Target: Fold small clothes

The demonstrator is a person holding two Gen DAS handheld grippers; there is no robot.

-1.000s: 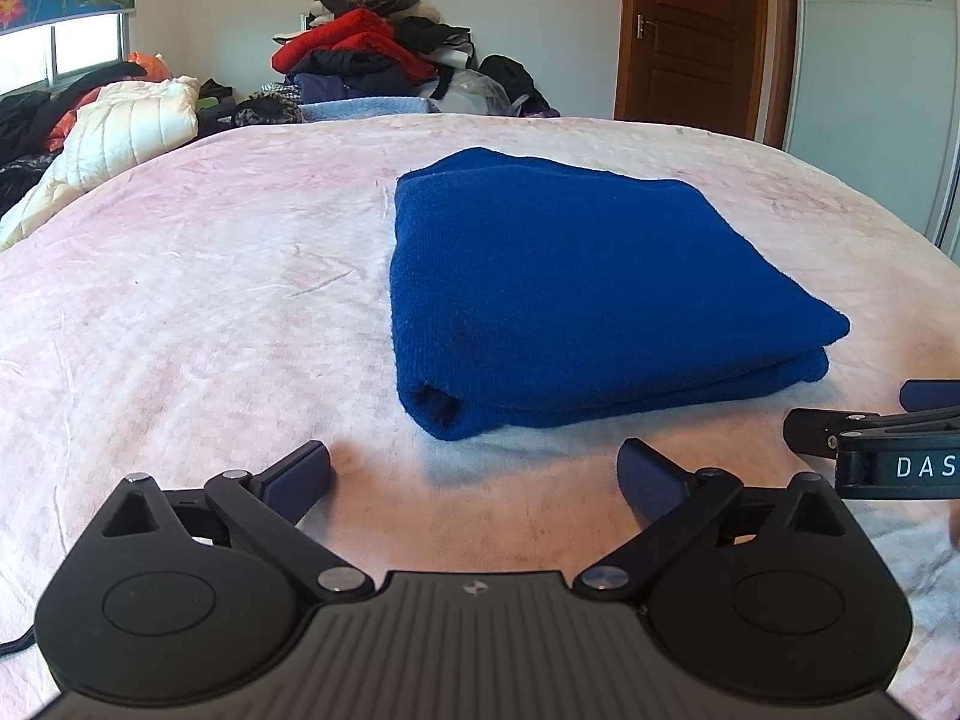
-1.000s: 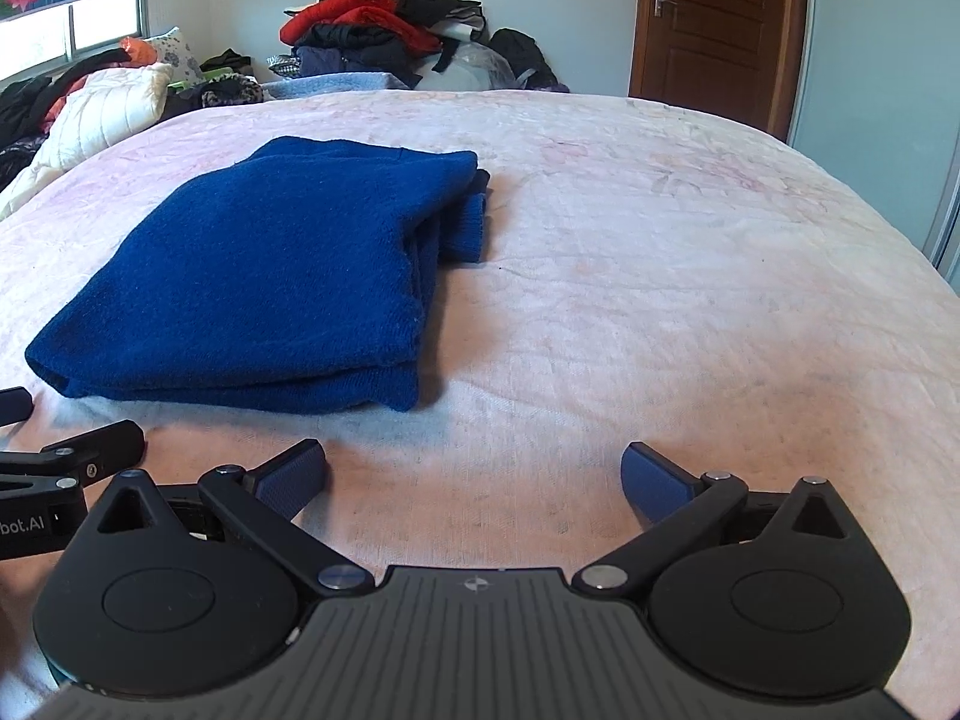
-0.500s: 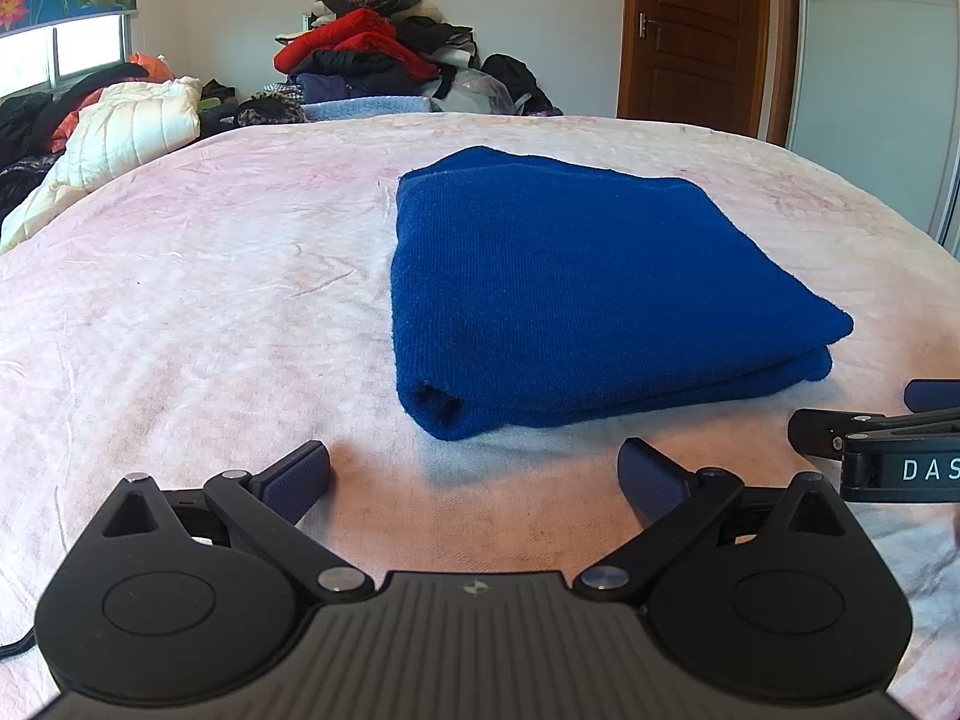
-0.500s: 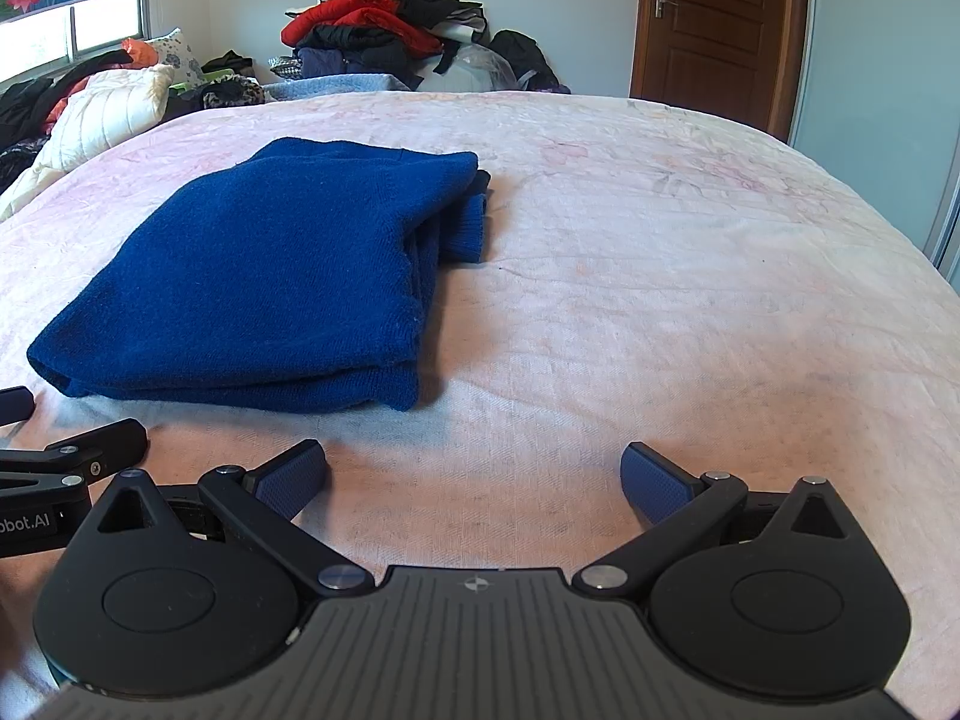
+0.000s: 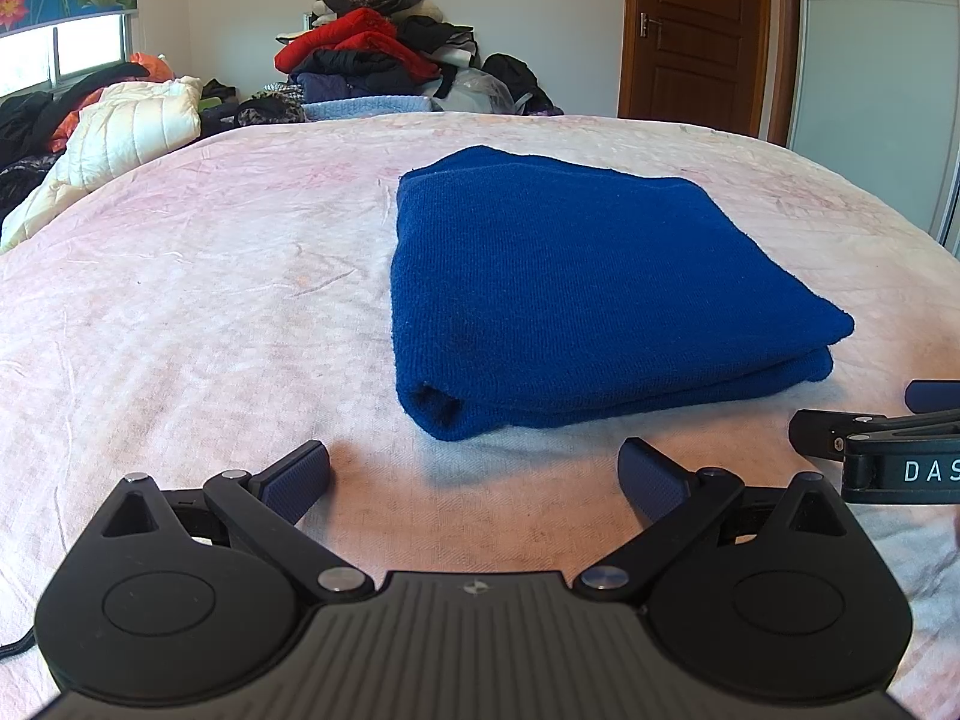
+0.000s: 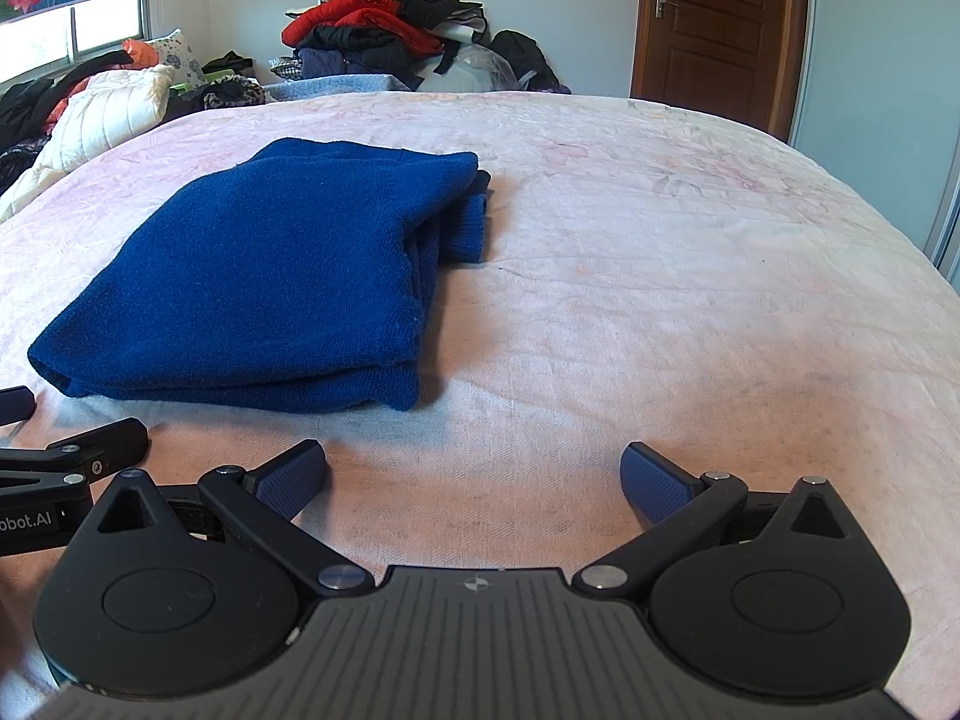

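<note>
A blue knitted garment (image 5: 576,288) lies folded into a thick rectangle on the pink bedspread (image 5: 198,312). In the right wrist view the same blue garment (image 6: 270,282) sits left of centre, with a ribbed cuff poking out at its far right corner. My left gripper (image 5: 474,477) is open, just short of the garment's near edge and holding nothing. My right gripper (image 6: 474,477) is open too, over bare bedspread (image 6: 690,300) to the right of the garment. Each view catches the other gripper's tips at its side edge.
A heap of red, black and grey clothes (image 5: 372,66) is piled at the far end of the bed. A white quilted jacket (image 5: 120,132) and dark clothes lie at the far left. A brown door (image 5: 696,30) and a pale wardrobe panel stand at the back right.
Both views have lifted and drawn back very slightly. The garment lies as before and both grippers stay open.
</note>
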